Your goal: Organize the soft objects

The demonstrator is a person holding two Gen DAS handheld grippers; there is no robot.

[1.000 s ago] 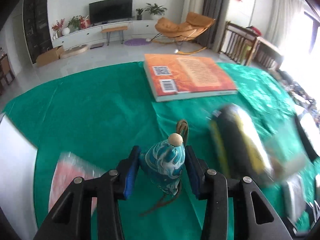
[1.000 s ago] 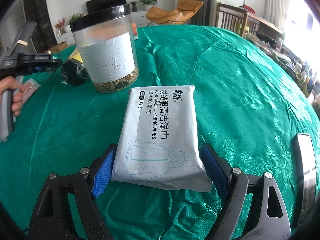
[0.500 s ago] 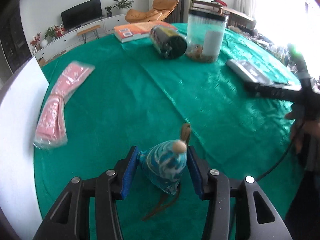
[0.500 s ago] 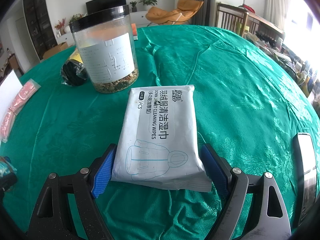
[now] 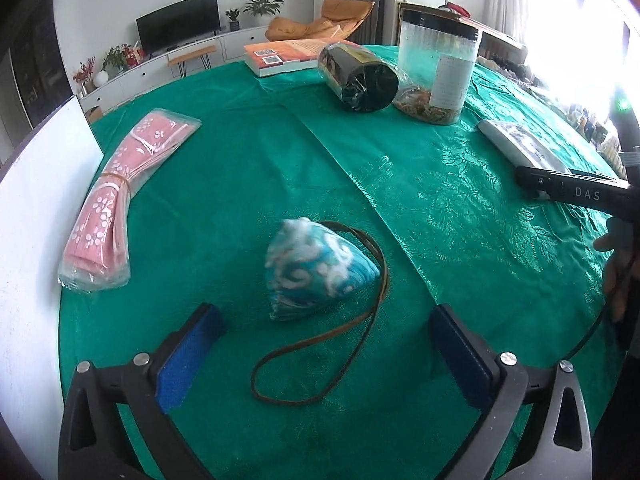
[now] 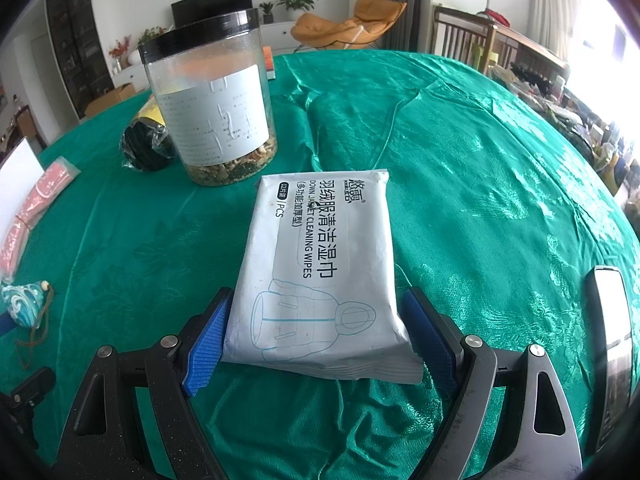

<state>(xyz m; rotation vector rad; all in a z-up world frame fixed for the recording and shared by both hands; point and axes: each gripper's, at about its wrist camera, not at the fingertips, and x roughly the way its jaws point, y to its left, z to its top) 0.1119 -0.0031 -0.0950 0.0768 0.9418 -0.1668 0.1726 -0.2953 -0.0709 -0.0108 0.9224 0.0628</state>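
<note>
A blue-and-white fabric pouch [image 5: 316, 268] with a brown cord [image 5: 360, 332] lies on the green tablecloth [image 5: 240, 168]. My left gripper [image 5: 324, 312] stands just behind it. Its jaws are opening wide and the pads touch nothing; only the cord loop lies between them. A pink flowered packet [image 5: 116, 196] in clear wrap lies to the left of the pouch. In the right wrist view my right gripper [image 6: 316, 300] is shut on a white pack of cleaning wipes [image 6: 320, 248], with a blue pad against each long edge. The pouch [image 6: 24, 304] shows at that view's far left.
A clear jar with a black lid [image 6: 212, 112], a dark wrapped roll [image 5: 356, 76] on its side and an orange book [image 5: 288, 56] sit at the far side. A white board [image 5: 32, 208] stands at the left edge. A silver flat object [image 6: 608, 340] lies at the right.
My left gripper carried the pouch across the table toward the near left, then opened and let it go onto the cloth. The right gripper and the wipes pack have not moved.
</note>
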